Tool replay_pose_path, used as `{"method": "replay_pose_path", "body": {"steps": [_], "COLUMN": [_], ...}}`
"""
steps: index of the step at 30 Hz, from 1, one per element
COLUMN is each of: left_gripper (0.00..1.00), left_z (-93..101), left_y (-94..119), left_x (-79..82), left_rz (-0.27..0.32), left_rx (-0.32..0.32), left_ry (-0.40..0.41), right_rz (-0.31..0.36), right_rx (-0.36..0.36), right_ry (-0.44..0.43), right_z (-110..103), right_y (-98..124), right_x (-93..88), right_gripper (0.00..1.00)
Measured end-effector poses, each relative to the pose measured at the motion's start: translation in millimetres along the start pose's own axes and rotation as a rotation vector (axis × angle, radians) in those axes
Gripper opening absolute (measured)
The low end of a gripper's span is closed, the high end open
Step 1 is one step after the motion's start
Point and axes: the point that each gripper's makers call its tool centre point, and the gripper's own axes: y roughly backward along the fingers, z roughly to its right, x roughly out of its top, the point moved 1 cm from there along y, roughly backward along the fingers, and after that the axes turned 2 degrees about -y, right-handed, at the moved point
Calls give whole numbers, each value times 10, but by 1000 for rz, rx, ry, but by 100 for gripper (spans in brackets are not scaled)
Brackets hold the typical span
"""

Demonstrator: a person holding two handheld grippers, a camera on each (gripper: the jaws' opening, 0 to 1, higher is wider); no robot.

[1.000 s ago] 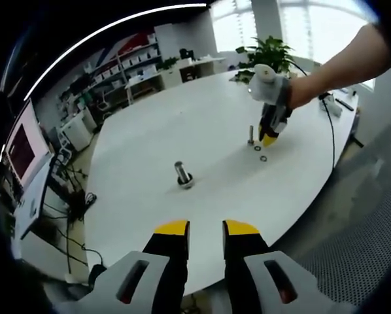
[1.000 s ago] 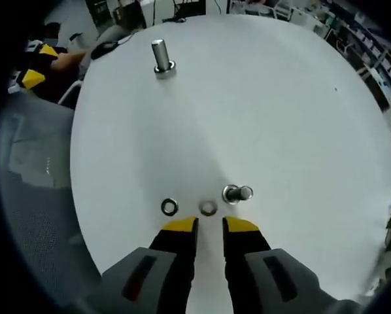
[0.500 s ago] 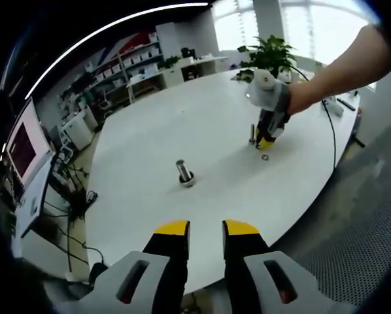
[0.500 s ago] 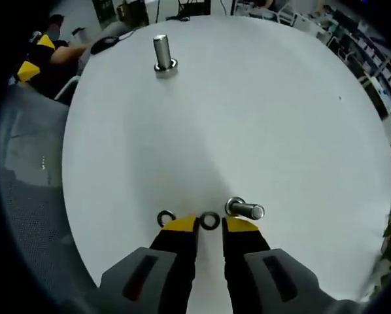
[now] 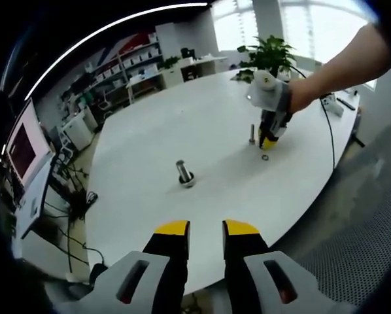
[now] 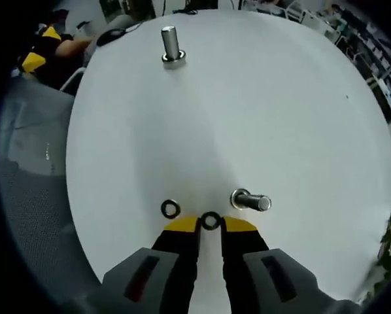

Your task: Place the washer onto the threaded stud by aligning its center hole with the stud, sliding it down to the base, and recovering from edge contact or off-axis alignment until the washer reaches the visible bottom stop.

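**White tabletop, right tongs closing in on a washer beside the near stud**

White tabletop (image 6: 261, 98), large and rounded, carries everything; its bare surface makes the small dark rings easy to pick out, which I judge is why the parts sit out in the open.

Left tongs (image 5: 206, 229): held back off the table's edge, jaws parted with nothing between them. I judge I am keeping this hand idle and clear, since the work is one-handed so far.

Right tongs (image 6: 210, 224): low over the tabletop, jaws parted by a narrow gap. In the left gripper view they (image 5: 269, 139) stand tips-down just beside the near stud.

Far stud (image 6: 170, 44): upright on its base, well apart from the work area. Not my target, I judge, given the distance.

Near stud (image 6: 250, 200): just beside my right jaw tip; from this camera it appears to lean right, likely a fisheye effect.

Washer (image 6: 210, 220): flat on the tabletop, sitting in the gap between my right jaw tips. I cannot tell whether the jaws touch it yet; it is not lifted. Approaching straddled like this should let me pinch across its rim.

Second washer (image 6: 170, 209): flat, just left of my left jaw tip, untouched.

Stage, as judged: pick-up only; alignment over the stud not yet begun.
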Motion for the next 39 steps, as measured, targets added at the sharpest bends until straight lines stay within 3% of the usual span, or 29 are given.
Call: {"method": "replay_pose_path", "body": {"steps": [5,10,13,17,20,28,39], "left_gripper": [17,17,17,17,17,17,17], "left_z": [5,15,4,-12,2,1,4], "left_y": [-5,-2,4,7,9,14,10], "left_x": [-3,4,3,7,14,18,8], "left_rz": [-3,-1,0,4,5,10,10], "left_rx": [-2,-3,1,3,2,0,-3], "left_ry": [-3,-8,-4,3,-4,1,-1], "right_rz": [-76,-105,-60,12,64,97,203], "right_rx": [-2,8,18,12,8,3,-31], "right_ry": [13,-26,-60,-15,-64,-108,-173], "right_z": [-12,17,26,-1,14,24,154], "right_y": [-1,-2,11,25,25,21,288], "right_x": [11,-1,-19,-32,-34,-46,69], "right_gripper": [15,14,14,13,13,13,13]}}
